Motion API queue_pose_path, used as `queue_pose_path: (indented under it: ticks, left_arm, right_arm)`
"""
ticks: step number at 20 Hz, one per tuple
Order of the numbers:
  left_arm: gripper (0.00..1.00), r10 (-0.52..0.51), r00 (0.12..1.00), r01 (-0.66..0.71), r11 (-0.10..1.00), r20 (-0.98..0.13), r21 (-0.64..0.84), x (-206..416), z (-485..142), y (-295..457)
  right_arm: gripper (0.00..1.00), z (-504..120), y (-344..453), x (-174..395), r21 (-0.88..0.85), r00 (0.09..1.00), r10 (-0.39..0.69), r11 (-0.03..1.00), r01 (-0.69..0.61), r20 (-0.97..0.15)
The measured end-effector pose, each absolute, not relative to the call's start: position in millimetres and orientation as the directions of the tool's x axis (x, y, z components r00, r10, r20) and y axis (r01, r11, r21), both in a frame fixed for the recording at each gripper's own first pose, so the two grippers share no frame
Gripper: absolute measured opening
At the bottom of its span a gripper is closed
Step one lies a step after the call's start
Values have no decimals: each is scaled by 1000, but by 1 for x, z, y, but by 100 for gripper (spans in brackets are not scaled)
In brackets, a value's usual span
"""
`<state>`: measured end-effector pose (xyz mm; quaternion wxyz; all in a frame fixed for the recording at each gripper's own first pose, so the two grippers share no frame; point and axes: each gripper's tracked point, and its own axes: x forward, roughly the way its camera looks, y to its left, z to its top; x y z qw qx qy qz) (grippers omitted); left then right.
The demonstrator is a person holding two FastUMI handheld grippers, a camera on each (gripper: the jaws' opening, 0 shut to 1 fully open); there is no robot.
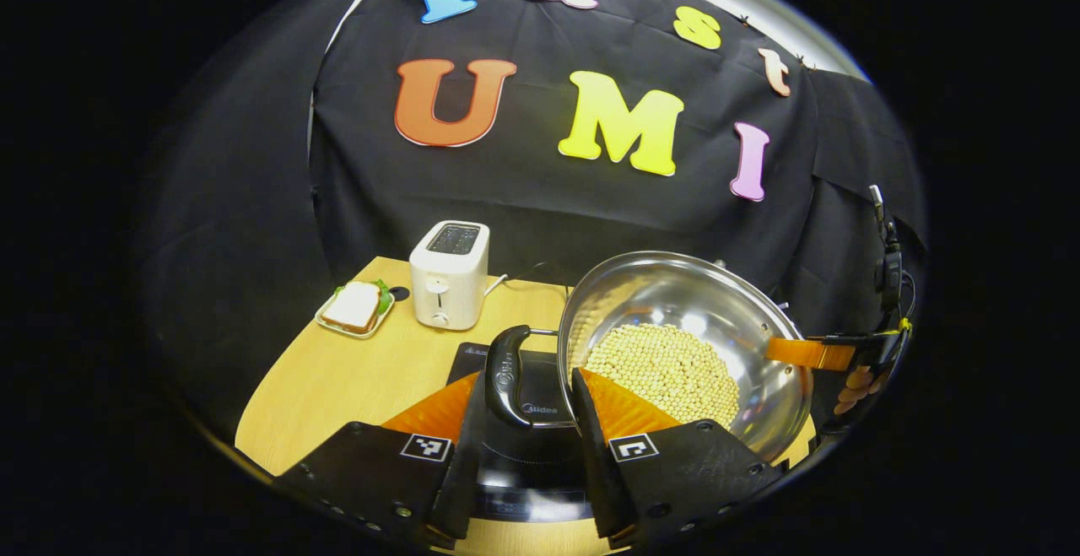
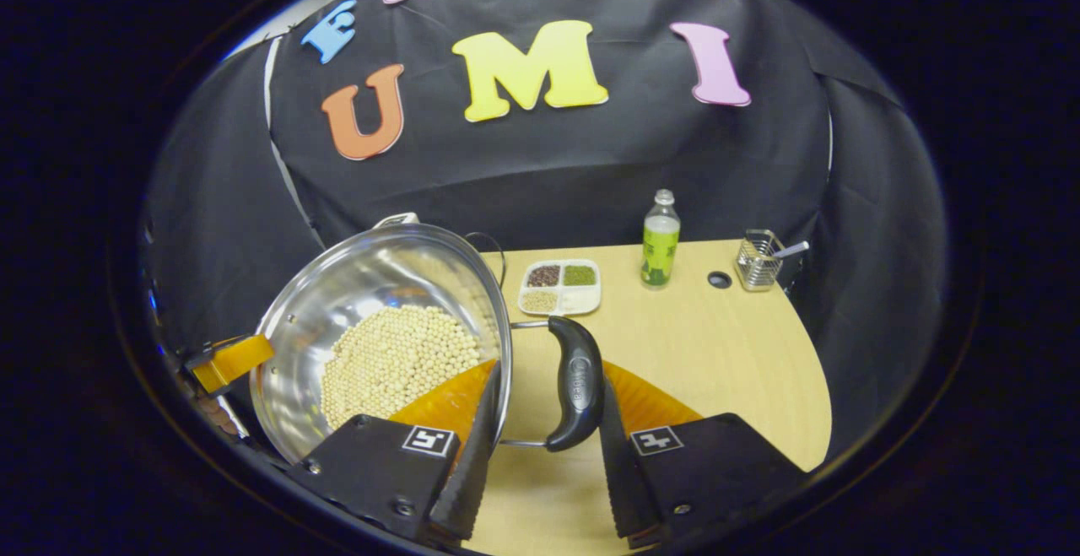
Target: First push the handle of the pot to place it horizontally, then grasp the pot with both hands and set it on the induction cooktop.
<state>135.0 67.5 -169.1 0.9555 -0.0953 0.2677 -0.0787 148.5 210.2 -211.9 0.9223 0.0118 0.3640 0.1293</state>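
Two fingers of the left gripper (image 1: pixel 523 455) stand apart around one black handle (image 1: pixel 509 376) of the pot (image 1: pixel 683 345); whether both press on it cannot be told. Beneath lies one induction cooktop (image 1: pixel 523 463), the pot tilted above it with beans heaped inside. At ten o'clock stand one toaster (image 1: pixel 449 273) and one plate with a sandwich (image 1: pixel 354 307) near the table's (image 1: pixel 337 387) far edge, with bare wood between.

In the right gripper view, the right gripper (image 2: pixel 544 463) likewise straddles the second handle (image 2: pixel 575 393), contact unclear. At one o'clock: one divided tray (image 2: pixel 561 286), one bottle (image 2: pixel 660 240), one wire basket (image 2: pixel 759 259); open tabletop lies toward three o'clock.
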Motion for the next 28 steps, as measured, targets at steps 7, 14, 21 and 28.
queue_pose_path:
  ticks: [7,14,21,28]
  left_arm:
    - [53,-153,835,33,973,-528,-230,161,-196,111]
    - [53,-128,802,1,977,-583,-213,182,-242,129]
    - [53,-121,753,-26,977,-647,-213,191,-291,134]
    - [53,-113,736,-34,978,-667,-204,190,-311,135]
  right_arm:
    - [62,-243,263,168,107,678,249,964,-245,-692]
    - [62,-297,287,180,83,657,225,967,-240,-720]
    - [61,-341,296,186,88,622,212,971,-224,-754]
    - [62,-365,297,185,99,598,216,970,-222,-772]
